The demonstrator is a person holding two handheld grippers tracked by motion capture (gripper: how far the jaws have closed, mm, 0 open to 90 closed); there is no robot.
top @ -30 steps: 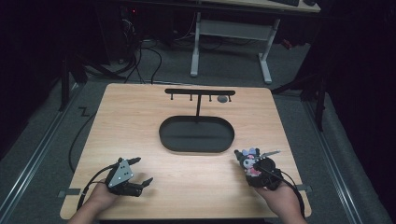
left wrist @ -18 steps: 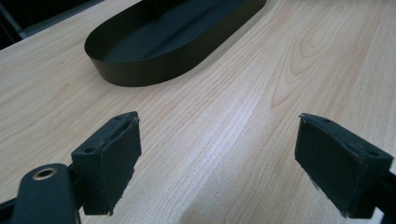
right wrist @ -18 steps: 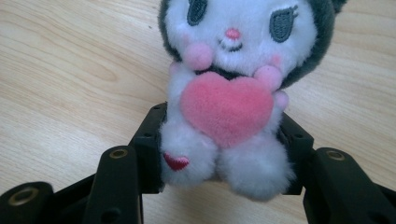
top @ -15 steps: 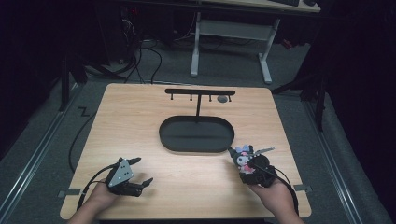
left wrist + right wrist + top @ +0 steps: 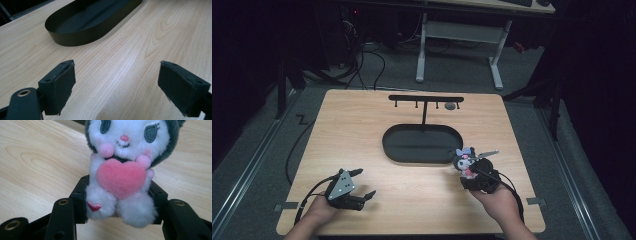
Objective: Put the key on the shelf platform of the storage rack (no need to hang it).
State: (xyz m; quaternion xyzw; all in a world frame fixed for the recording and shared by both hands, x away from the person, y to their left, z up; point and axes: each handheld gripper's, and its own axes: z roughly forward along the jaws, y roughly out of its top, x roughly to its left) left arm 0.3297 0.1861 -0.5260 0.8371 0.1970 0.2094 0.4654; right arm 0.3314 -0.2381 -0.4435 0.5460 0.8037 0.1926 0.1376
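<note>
So far: the right claw (image 5: 468, 167) is pinching the plush toy (image 5: 123, 167) by its lower body, and in the high view the toy is near the right end of the black oval tray (image 5: 392, 150).
Toy's place: upright between the jaws, above the wood, outside the tray.
Left to do: likely carrying it to the tray or the hook stand (image 5: 424, 99); neither is reached yet.
Left claw (image 5: 362, 184): spread wide, holding nothing, low over the tabletop's near left part.
Tabletop (image 5: 352, 125): pale wood grain, bare apart from tray and stand.
Room: dark, grey floor, cables, a white desk frame (image 5: 459, 35) behind.
</note>
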